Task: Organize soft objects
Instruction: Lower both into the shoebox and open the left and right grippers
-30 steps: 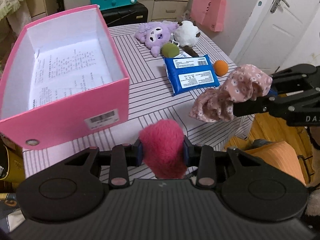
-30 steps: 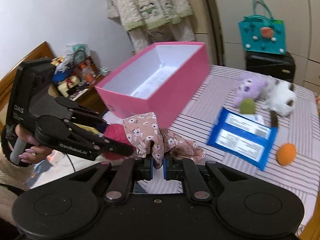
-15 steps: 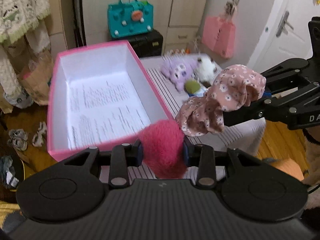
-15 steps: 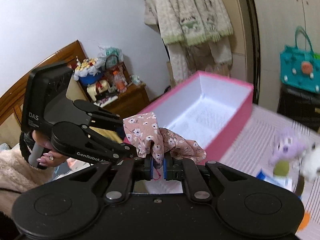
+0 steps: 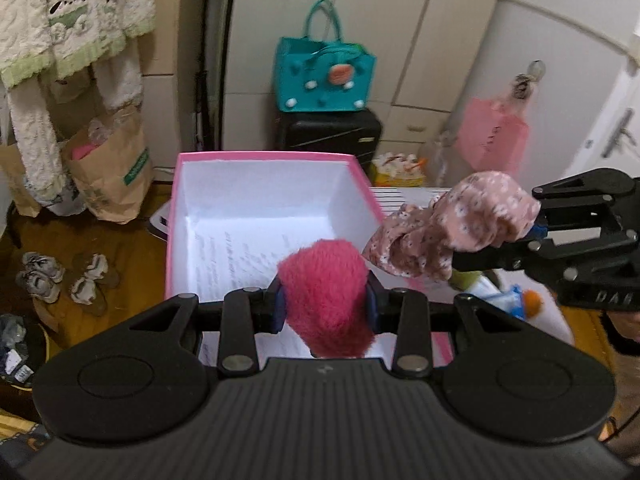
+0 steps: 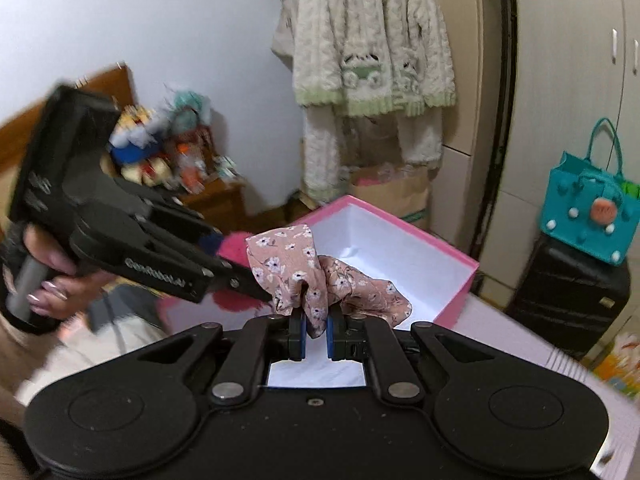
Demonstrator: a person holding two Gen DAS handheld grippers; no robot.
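My left gripper (image 5: 325, 307) is shut on a fluffy pink pom-pom (image 5: 325, 292) and holds it above the near end of the open pink box (image 5: 256, 216), which has white walls and a printed sheet on its floor. My right gripper (image 6: 316, 336) is shut on a pink floral scrunchie (image 6: 316, 276) and holds it over the box (image 6: 404, 256). In the left wrist view the scrunchie (image 5: 452, 228) hangs at the box's right rim, held by the right gripper (image 5: 536, 236). In the right wrist view the left gripper (image 6: 240, 276) enters from the left with the pom-pom (image 6: 234, 250).
The striped table (image 5: 400, 194) carries the box; a blue pack and an orange ball (image 5: 532, 300) lie on it at right. Behind stand a black suitcase (image 5: 328, 136) with a teal bag (image 5: 322, 76), cupboards, a hanging robe (image 6: 372, 52) and paper bags on the floor.
Both grippers have risen and swung left from over the table to above the pink box, each still holding its soft object. The plush toys have dropped out of view.
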